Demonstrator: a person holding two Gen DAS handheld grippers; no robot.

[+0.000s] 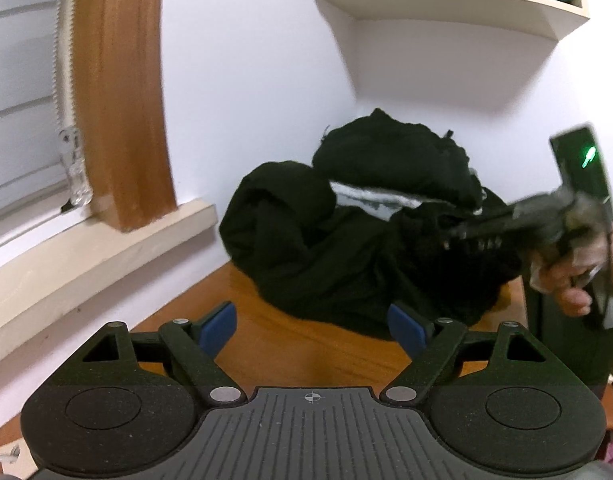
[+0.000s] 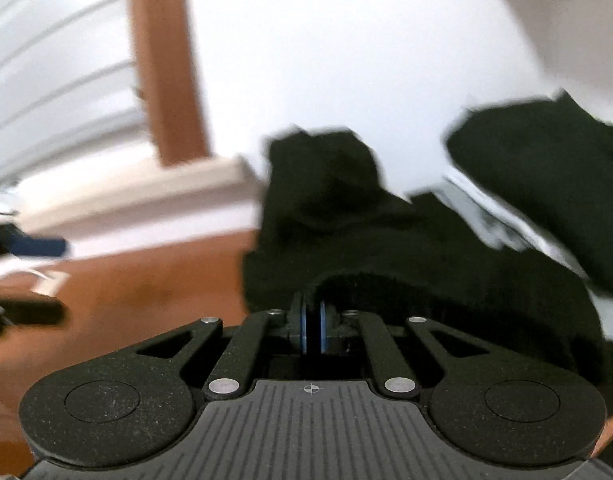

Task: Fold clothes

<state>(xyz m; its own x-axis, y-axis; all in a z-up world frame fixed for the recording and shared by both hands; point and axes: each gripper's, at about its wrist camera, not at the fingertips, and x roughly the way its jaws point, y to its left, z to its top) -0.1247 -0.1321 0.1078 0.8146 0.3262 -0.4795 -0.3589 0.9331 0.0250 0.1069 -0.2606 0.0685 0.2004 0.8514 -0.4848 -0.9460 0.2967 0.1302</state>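
A heap of black clothes (image 1: pixel 346 248) with a white-and-grey piece (image 1: pixel 370 196) tucked in it lies in the far corner of the wooden table (image 1: pixel 306 352). My left gripper (image 1: pixel 312 332) is open just short of the heap, with nothing between its blue pads. In the left wrist view my right gripper (image 1: pixel 462 236) comes in blurred from the right, held by a hand (image 1: pixel 566 280), its tips at the heap. In the right wrist view the right gripper (image 2: pixel 314 330) is shut on a fold of the black garment (image 2: pixel 386 240), whose hem drapes over its pads.
A cream window sill (image 1: pixel 106 248) and a brown wooden frame (image 1: pixel 122 120) run along the left. A wall shelf (image 1: pixel 446 4) of books hangs above the corner. A white plug (image 1: pixel 10 454) lies at the near left table edge. Bare wood lies between me and the heap.
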